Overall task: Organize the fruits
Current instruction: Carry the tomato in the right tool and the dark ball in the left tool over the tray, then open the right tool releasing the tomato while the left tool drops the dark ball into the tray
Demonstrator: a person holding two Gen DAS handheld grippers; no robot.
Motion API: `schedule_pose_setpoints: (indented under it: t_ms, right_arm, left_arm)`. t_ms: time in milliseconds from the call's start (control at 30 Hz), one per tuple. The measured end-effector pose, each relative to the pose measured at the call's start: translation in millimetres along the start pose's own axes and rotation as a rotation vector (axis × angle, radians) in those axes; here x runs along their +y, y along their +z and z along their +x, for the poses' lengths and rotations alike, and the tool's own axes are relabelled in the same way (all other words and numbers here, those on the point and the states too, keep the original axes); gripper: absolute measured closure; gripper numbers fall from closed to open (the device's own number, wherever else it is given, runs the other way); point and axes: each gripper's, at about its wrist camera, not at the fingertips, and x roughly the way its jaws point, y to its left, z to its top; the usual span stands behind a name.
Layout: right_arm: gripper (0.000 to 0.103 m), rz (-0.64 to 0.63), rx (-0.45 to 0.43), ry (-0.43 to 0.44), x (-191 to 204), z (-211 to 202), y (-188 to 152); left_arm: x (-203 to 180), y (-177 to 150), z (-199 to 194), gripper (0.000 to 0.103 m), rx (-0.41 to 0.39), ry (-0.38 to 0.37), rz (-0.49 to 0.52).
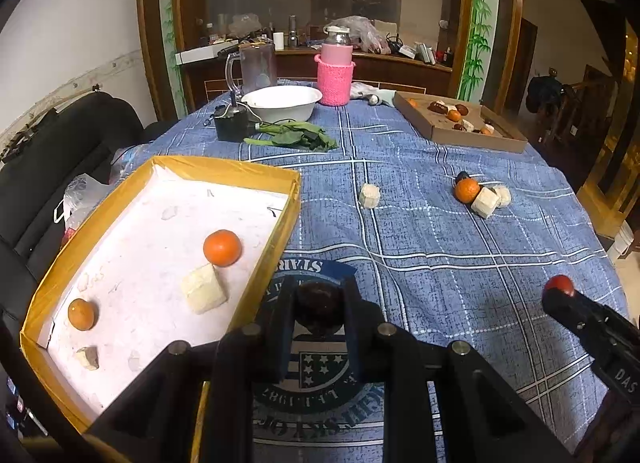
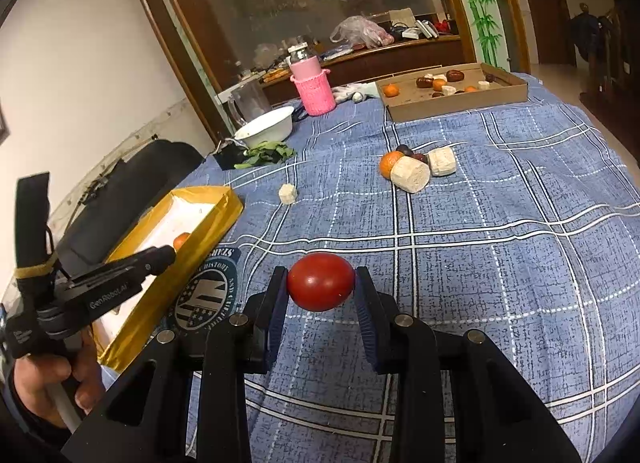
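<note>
Two grippers each clamp a fruit above the blue checked tablecloth (image 2: 480, 263): the left gripper (image 1: 320, 303) pinches a dark round fruit (image 1: 319, 300) just right of the yellow-rimmed tray (image 1: 256, 175), while the right gripper (image 2: 321, 283) squeezes a red tomato-like fruit (image 2: 321, 281) over open cloth.

Black tongs (image 2: 321, 295), silver screws, blue pads

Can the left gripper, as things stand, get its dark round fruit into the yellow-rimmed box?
Probably yes. The left gripper, shut on the dark round fruit, sits just beside the yellow-rimmed box, whose white floor near the round orange fruit looks bare.
</note>
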Motion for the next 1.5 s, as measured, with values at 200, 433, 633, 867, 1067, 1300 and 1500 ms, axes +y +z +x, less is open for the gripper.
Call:
schedule_pose_setpoints:
  t_ms: [200,433,633,867,1067,1300,1500]
  right_arm:
    - [0.071,-0.031,-0.011,0.049,22.7,3.0,5.2]
    - [0.072,-0.098,-0.002,0.096,67.9,14.9,10.4]
    - [0.072,-0.189,0.013,0.116,114.7,28.4,17.6]
    - [0.072,-0.273,0.068,0.124,159.1,65.6,20.1]
    - [0.072,-0.311,0.113,0.12,181.1,94.9,16.9]
    - [0.072,-0.339,0.128,0.116,194.8,112.6,21.2]
    - [0.072,-0.352,0.137,0.11,200.5,131.6,30.3]
  left_arm:
    - [28.2,-0.2,-24.9,0.079,-0.033,0.044,-0.046]
    - [91.8,-10.8,-42.6,0.079,-0.044,0.143,-0.133]
    - [131.6,-17.4,-32.2,0.079,-0.01,0.212,-0.176]
    - [157.7,-22.3,-17.0,0.079,0.013,0.238,-0.206]
    - [169.8,-22.5,-7.6,0.079,0.028,0.241,-0.217]
    - [181.3,-20.9,-2.1,0.079,0.036,0.241,-0.24]
    - [191.8,-20.6,4.2,0.079,0.049,0.247,-0.263]
